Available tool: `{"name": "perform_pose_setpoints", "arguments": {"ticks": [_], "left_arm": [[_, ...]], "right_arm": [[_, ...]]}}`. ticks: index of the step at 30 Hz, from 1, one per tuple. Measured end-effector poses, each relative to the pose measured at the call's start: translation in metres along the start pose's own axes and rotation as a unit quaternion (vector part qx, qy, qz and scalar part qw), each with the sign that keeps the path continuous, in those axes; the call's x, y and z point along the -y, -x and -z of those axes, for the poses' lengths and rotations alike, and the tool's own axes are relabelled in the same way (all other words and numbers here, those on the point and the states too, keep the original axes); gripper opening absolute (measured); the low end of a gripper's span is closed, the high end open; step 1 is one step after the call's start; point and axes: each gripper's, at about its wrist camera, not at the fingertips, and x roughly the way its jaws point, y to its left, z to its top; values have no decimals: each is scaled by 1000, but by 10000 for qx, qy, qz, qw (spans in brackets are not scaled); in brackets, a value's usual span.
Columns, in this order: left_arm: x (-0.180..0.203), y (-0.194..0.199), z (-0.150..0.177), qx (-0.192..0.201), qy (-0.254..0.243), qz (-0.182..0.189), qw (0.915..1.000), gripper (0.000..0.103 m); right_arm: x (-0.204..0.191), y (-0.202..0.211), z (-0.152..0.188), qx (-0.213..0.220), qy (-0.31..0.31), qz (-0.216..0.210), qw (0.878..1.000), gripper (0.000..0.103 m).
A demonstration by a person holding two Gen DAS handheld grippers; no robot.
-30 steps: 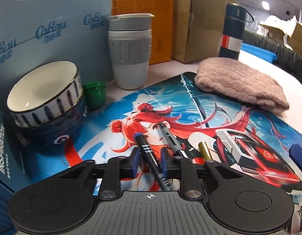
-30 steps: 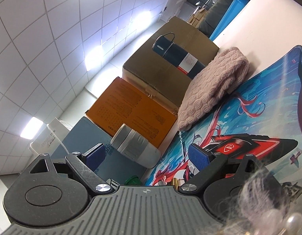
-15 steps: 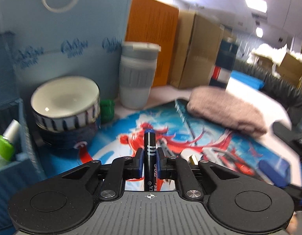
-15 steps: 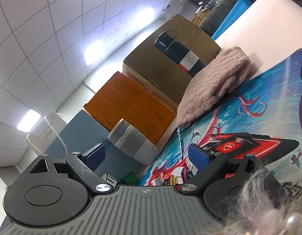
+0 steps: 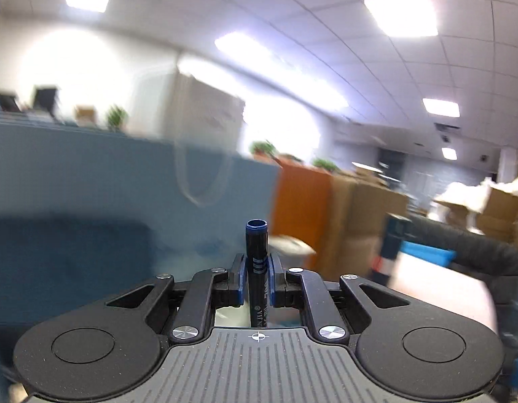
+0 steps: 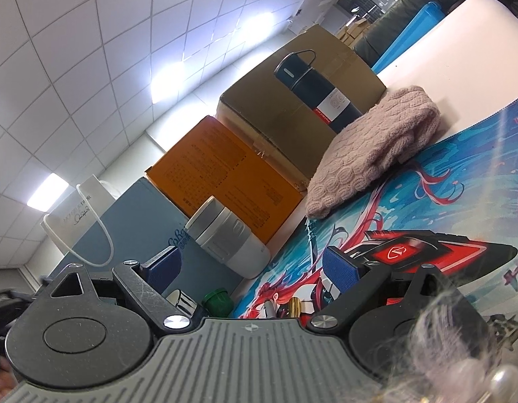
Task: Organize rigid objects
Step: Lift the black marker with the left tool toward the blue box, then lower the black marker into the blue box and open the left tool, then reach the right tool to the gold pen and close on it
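Between the blue pads of the left gripper (image 5: pixel 255 277) stands a black cylindrical pen with a blue end cap (image 5: pixel 256 255), clamped about mid-barrel so that its open tip points straight up and forward along the fingers. That grip looks meant for carrying: the barrel is pinched squarely, with enough length on either side to lower it end-first into a holder. Beyond the pen, the left wrist view is tilted high and smeared with motion; only a blurred blue paper bag with a white cord handle (image 5: pixel 131 181), an orange carton (image 5: pixel 302 208) and the ceiling lights can be made out, and no table surface shows.

From the right wrist view comes what the left one lacks. The right gripper (image 6: pixel 255 268) hangs low with its jaws spread wide and nothing between them. Just past it lie a small green cap (image 6: pixel 218 299) and the tips of a silver pen and a brass-coloured one (image 6: pixel 295 304), resting on the printed anime desk mat (image 6: pixel 460 201). Farther back stand a grey-and-white lidded tumbler (image 6: pixel 228 238), a folded pink knitted cloth (image 6: pixel 373 147), and a dark navy flask (image 6: pixel 316 90) against a brown cardboard box (image 6: pixel 259 110). Probably those loose pens are next.
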Motion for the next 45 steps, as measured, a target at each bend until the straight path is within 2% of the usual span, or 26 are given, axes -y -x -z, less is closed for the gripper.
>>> {"name": "perform_pose_setpoints", "arguments": {"ticks": [3, 8, 13, 17, 19, 24, 29, 35, 39, 44, 45], "left_arm": [[-25, 15, -7, 159, -143, -431, 9988, 11], [-58, 34, -3, 139, -395, -1164, 9923, 11], [-60, 40, 8, -200, -1208, -1802, 9760, 11], [-48, 38, 14, -452, -1829, -2007, 9613, 11], [-37, 31, 23, -669, -2133, -1967, 9547, 11], [-38, -3, 51, -1195, -2011, -1536, 9600, 11], [-47, -9, 61, -1407, -1836, -1456, 9619, 11], [-58, 2, 52, -1293, -1340, -1280, 9741, 16], [-65, 9, 46, -1176, -934, -1141, 9821, 17], [-73, 20, 38, -977, -566, -983, 9887, 26], [-75, 22, 37, -945, -495, -942, 9898, 33]], "right_arm": [[-1, -1, 1, -36, 64, -44, 10000, 92], [-6, -3, 3, -85, 226, -55, 9997, 92], [-11, -4, 6, -85, 400, 36, 9992, 92], [-16, -5, 9, -100, 575, 29, 9983, 91], [-18, -7, 12, -136, 672, 61, 9976, 91], [-21, -9, 14, -164, 797, 119, 9966, 91], [-21, -13, 15, -290, 840, 101, 9960, 91], [-23, -19, 18, -459, 1007, 286, 9934, 91], [-27, -29, 20, -818, 1211, 626, 9873, 91], [-40, -34, 25, -1173, 1757, 1015, 9721, 91], [-43, -35, 26, -1259, 1849, 1074, 9687, 91]]}}
